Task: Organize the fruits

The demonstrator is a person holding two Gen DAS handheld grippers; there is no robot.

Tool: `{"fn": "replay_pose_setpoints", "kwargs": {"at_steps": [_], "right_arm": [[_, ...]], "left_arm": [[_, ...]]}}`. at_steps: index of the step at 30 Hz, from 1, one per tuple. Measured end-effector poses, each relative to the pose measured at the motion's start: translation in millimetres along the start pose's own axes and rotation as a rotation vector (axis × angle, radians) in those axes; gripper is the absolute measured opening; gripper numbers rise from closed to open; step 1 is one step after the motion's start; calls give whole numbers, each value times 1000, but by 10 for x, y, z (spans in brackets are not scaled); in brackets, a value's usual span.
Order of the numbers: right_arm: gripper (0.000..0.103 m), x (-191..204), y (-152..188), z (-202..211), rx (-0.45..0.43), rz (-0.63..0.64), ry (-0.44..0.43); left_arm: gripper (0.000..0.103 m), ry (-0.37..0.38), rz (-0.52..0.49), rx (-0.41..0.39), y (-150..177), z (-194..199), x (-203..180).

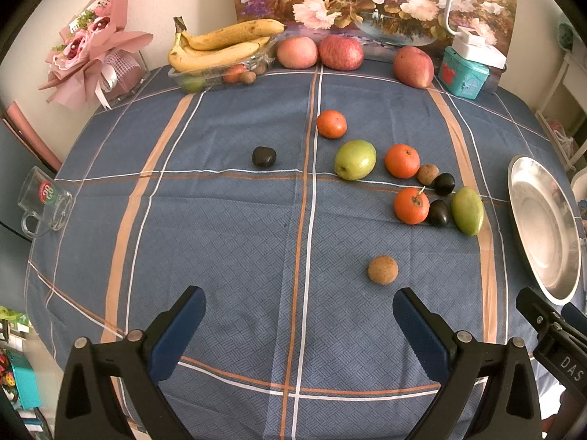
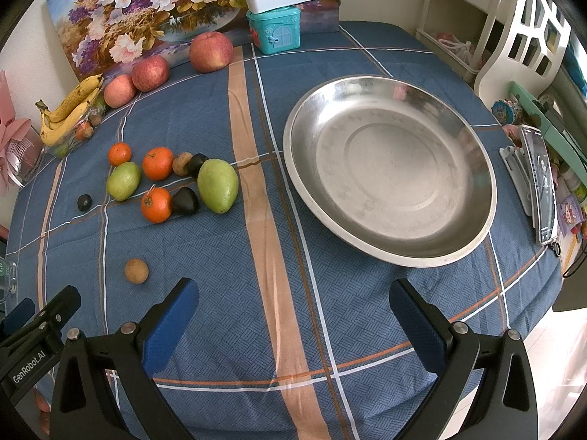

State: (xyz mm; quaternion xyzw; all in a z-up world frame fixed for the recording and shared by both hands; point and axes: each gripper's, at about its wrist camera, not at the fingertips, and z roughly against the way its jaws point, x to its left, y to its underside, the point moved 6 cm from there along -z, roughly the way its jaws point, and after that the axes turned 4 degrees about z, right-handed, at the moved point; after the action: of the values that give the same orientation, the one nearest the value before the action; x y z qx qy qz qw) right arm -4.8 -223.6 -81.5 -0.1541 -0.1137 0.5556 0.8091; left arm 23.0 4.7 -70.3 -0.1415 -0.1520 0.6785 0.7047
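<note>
— Blue checked cloth (image 1: 220, 220) covers the table; what's on it?
— Loose fruit: oranges (image 1: 402, 160), green fruits (image 1: 355, 159), dark plums (image 1: 264, 156), a brown longan (image 1: 382, 269). To their right, apart from them, sits a steel dish (image 2: 389, 168) holding nothing.
— And the grippers?
— Left gripper (image 1: 299, 311) and right gripper (image 2: 293, 304) both gape wide above the cloth, gripping nothing.

left hand-held gripper (image 1: 299, 315) and right hand-held gripper (image 2: 293, 306) side by side, both wide apart, nothing between fingers
</note>
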Motion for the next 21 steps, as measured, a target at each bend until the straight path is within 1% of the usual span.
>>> {"fn": "replay_pose_setpoints", "kwargs": {"at_steps": [13,16,18,21], "right_arm": [[103,46,35,-19,0,0,-6],[103,56,-3,18,-28,-14,-33],[103,74,-51,67,-61,-31,-72],[103,98,-152,135,-112,-58,-127]], "left_arm": [[103,12,1,1,9,-4,-15],[103,37,20,-27,-59,-1,7],[103,60,47,-33,-113,-19,10],[103,136,72,-19,-194,-59,-41]]}}
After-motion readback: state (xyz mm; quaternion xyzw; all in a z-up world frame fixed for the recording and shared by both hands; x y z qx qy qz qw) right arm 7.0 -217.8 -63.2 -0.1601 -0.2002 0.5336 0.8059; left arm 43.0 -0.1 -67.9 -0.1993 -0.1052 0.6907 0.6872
